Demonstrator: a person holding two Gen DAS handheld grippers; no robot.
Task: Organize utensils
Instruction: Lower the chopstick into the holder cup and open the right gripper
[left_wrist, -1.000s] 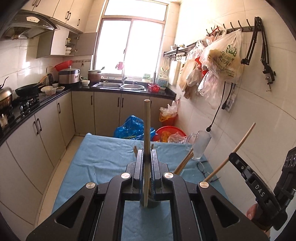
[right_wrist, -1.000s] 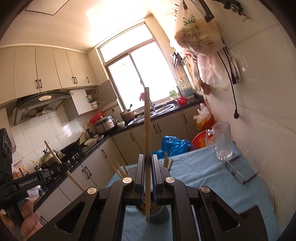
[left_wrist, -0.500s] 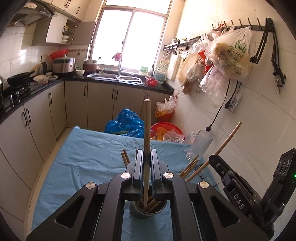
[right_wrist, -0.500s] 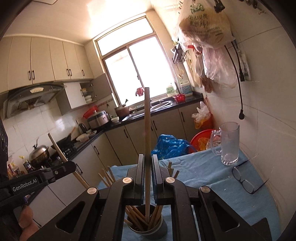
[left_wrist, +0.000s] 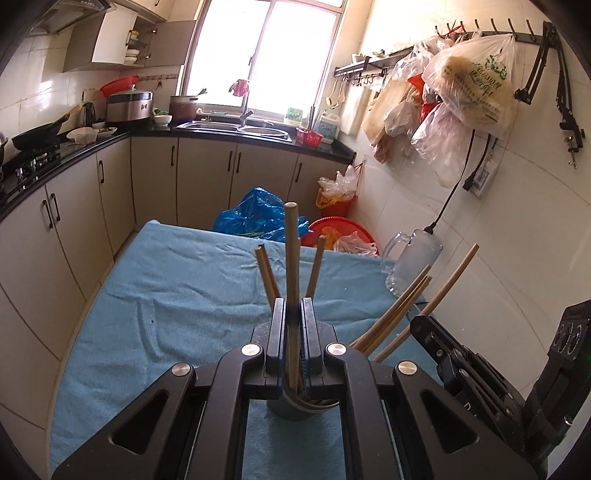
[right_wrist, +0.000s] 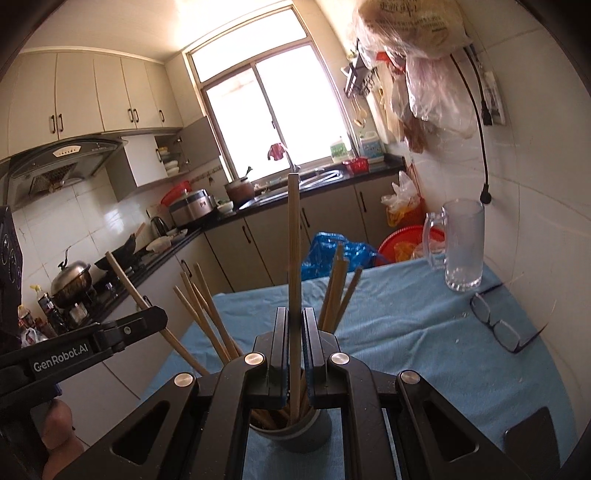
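A grey utensil cup (left_wrist: 295, 408) stands on the blue cloth and shows in the right wrist view too (right_wrist: 291, 437). It holds several wooden chopsticks (right_wrist: 207, 314). My left gripper (left_wrist: 293, 306) is shut on one upright chopstick (left_wrist: 291, 258) whose lower end reaches into the cup. My right gripper (right_wrist: 294, 317) is shut on another upright chopstick (right_wrist: 294, 240), its lower end also inside the cup. Each gripper shows in the other's view, the right one in the left wrist view (left_wrist: 424, 325) and the left one in the right wrist view (right_wrist: 155, 314).
The blue cloth (left_wrist: 166, 295) covers the table. A glass mug (right_wrist: 461, 247) and black glasses (right_wrist: 498, 325) lie at the right by the tiled wall. Bags hang on wall hooks (left_wrist: 469, 81). Kitchen counter and cabinets (left_wrist: 74, 192) run along the left.
Both grippers have come down over the cup, lowering their chopsticks until the lower ends sit inside it. The cup and its chopsticks now show larger and closer.
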